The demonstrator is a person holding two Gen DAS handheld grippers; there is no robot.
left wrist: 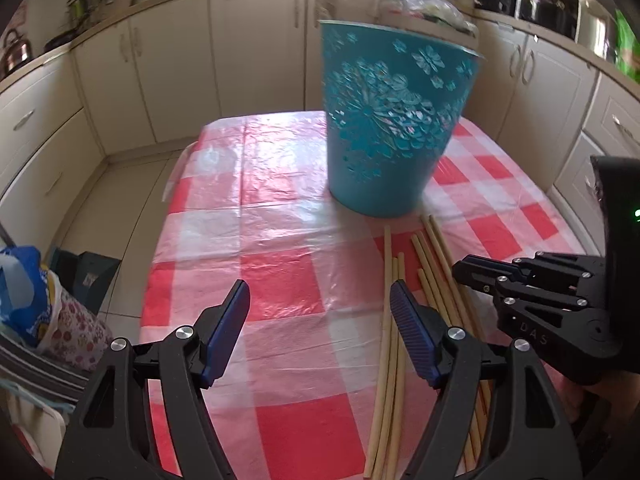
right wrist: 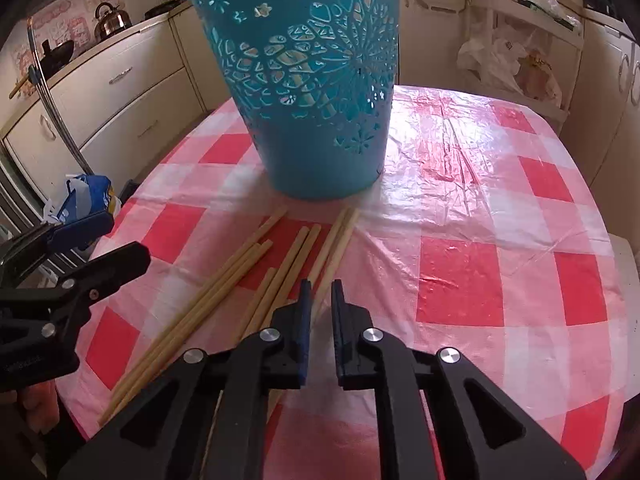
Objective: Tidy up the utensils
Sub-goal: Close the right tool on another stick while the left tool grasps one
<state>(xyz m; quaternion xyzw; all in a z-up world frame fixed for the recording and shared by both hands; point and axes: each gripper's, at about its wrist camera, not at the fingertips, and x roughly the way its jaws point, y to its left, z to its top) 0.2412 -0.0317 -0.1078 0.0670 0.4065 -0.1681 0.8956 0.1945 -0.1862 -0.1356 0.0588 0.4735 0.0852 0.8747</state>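
Your left gripper [left wrist: 320, 304] hangs with its jaws spread wide over the checked tablecloth [left wrist: 280, 280], nothing between them. Your right gripper [right wrist: 320, 300] has its jaws drawn nearly together; a chopstick passes between their tips, though you cannot tell whether they pinch it. The chopsticks [right wrist: 224, 280] lie loose on the cloth just in front of the teal bucket [right wrist: 312, 92], which stands upright.

Your left gripper [left wrist: 320, 332] hangs open over the checked tablecloth [left wrist: 280, 208]. Chopsticks [left wrist: 390, 320] lie beside its right finger, near the teal basket [left wrist: 384, 128]. Right gripper [left wrist: 520, 280] apparently closed.
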